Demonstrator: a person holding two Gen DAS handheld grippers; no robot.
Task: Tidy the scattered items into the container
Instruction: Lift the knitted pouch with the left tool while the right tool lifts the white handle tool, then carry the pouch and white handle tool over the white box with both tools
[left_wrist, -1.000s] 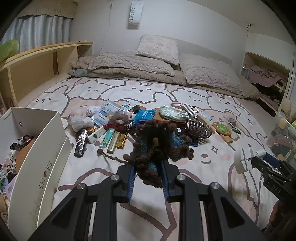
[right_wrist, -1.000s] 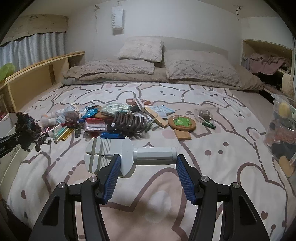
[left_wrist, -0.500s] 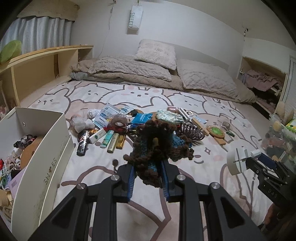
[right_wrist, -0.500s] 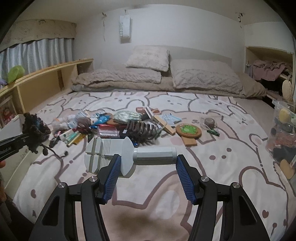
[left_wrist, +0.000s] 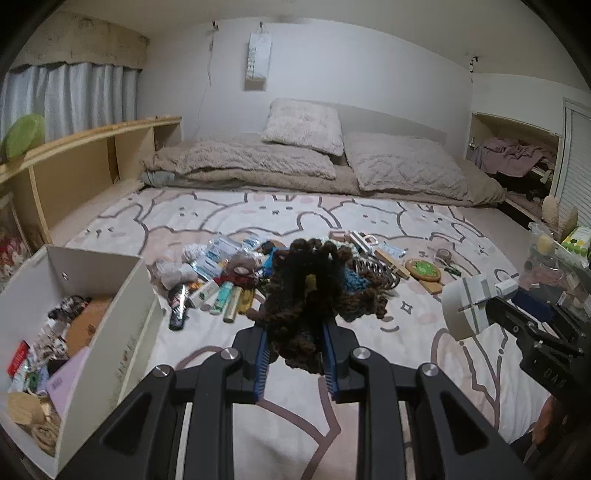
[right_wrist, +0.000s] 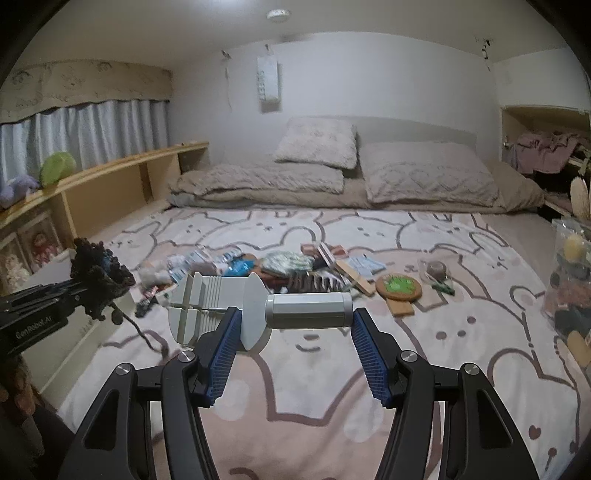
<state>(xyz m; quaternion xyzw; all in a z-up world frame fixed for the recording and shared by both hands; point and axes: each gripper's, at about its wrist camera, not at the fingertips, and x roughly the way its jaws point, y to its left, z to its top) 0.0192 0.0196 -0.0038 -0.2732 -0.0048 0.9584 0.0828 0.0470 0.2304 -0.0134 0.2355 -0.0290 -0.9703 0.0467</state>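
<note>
My left gripper (left_wrist: 295, 343) is shut on a brown and blue crocheted yarn piece (left_wrist: 310, 291) and holds it above the bed. It also shows at the left of the right wrist view (right_wrist: 98, 277), near the box. My right gripper (right_wrist: 291, 332) is shut on a white and grey plastic tool (right_wrist: 258, 306) with a grey cylindrical handle; it shows in the left wrist view (left_wrist: 469, 306). A white shoe box (left_wrist: 110, 306) with several items inside stands at the left. A pile of scattered items (left_wrist: 229, 273) lies mid-bed.
The pile holds tubes (left_wrist: 221, 295), packets, a dark hair claw (right_wrist: 314, 284), a round green coaster on wood (right_wrist: 399, 286) and a tape roll (right_wrist: 437, 267). Pillows and blanket lie at the far end. A wooden shelf (left_wrist: 92, 155) runs along the left; clear bags (right_wrist: 569, 280) sit at right.
Both grippers have risen and drawn back from the pile with their loads. The views have tilted up, and the white box shows more fully at the left.
</note>
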